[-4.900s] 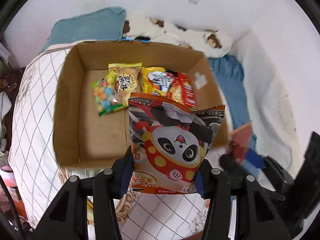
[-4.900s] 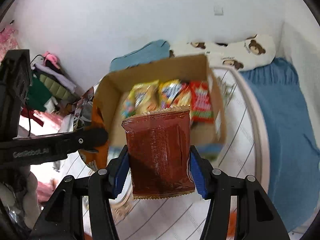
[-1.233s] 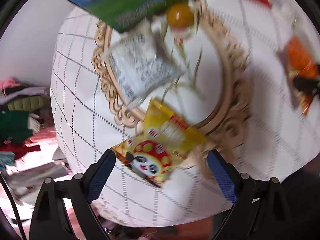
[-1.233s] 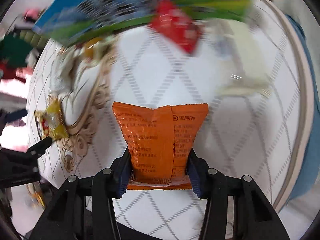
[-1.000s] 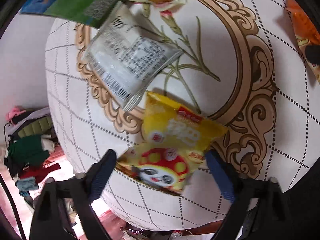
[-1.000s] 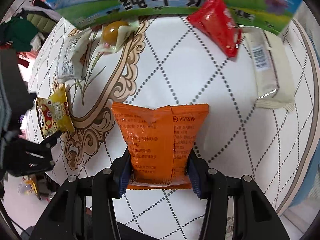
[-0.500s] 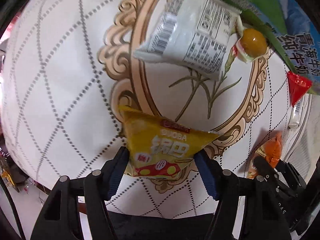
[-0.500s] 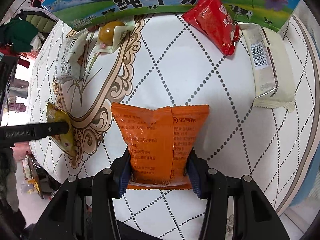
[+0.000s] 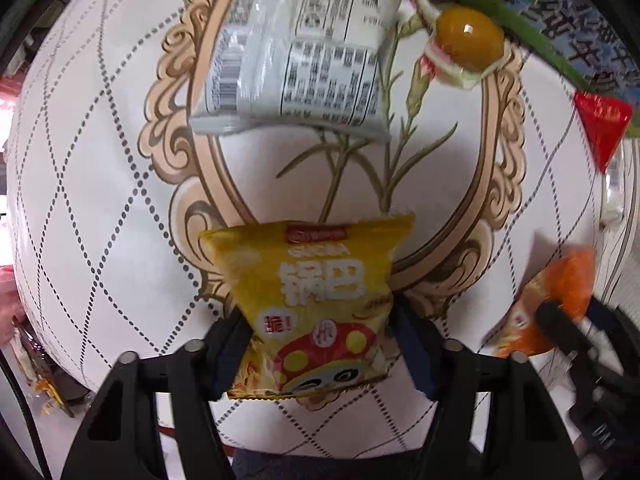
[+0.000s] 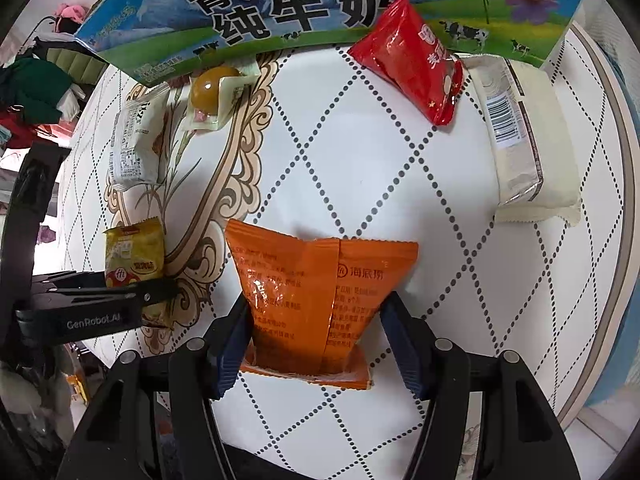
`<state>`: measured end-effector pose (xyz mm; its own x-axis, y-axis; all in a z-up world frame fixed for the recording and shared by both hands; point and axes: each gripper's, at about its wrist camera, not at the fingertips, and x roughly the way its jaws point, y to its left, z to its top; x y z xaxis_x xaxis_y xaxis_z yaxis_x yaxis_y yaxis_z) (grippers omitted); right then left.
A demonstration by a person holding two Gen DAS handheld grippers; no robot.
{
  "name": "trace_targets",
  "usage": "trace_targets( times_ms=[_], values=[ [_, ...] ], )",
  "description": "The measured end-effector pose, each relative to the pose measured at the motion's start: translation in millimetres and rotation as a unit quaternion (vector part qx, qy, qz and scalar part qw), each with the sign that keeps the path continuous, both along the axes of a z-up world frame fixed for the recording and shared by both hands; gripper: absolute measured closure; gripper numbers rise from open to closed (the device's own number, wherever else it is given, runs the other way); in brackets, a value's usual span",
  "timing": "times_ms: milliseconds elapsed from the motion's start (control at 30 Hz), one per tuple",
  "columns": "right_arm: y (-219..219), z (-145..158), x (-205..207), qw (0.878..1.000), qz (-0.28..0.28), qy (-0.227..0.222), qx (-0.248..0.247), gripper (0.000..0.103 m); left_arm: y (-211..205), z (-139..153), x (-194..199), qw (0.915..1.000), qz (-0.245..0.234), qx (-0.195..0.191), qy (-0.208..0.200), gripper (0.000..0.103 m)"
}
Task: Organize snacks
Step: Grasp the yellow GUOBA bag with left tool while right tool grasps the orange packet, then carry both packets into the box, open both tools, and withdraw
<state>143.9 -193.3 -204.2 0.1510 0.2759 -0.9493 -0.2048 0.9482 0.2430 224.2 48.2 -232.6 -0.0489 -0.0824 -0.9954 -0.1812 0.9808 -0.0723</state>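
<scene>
A yellow snack packet point(image 9: 320, 280) with a panda print lies on the round white table point(image 9: 100, 200). My left gripper point(image 9: 320, 344) points straight down over it. Its jaws are closing and the blue pads press the packet's lower half on both sides. The right wrist view shows the same yellow packet point(image 10: 134, 256) at the left, behind the left gripper's black finger. An orange packet point(image 10: 316, 280) lies flat between the fingers of my right gripper point(image 10: 316, 332). Those jaws are opening, and a gap shows at the right pad.
A blue and green milk carton point(image 10: 280, 0) stands at the far side. A red packet point(image 10: 408, 60) and a cream packet point(image 10: 524, 140) lie at the right. A white packet point(image 9: 304, 52) and a wrapped yellow ball point(image 9: 468, 40) lie beyond the yellow packet. The table edge is close below both grippers.
My left gripper has rolled around and its jaws have narrowed from wide apart onto the yellow packet. My right jaws have spread away from the orange packet, which stays on the table.
</scene>
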Motion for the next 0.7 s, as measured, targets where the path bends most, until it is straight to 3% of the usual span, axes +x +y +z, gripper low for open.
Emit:
trace_targets(
  times_ms=[133,333,567,700],
  values=[
    [7.2,-1.7,-7.3,1.000,0.014,-0.005,0.003,0.051,-2.3,14.2,-7.3,0.9997,0.003,-0.004,-0.023,0.061],
    [3.3,16.6,-12.1,0.999,0.015,-0.025,0.023,0.055,-0.9,60.5,-2.1,0.9975,-0.007,-0.030,-0.063,0.062],
    [-14.6,86.5,0.0,0.994,0.004,-0.082,0.069,0.055,-9.8,151.2,16.0,0.9865,-0.015,-0.085,-0.139,0.062],
    [-20.6,132.2,13.1,0.988,-0.003,-0.120,0.098,0.055,-20.1,198.8,41.4,0.9786,-0.039,-0.096,-0.178,0.062]
  ],
)
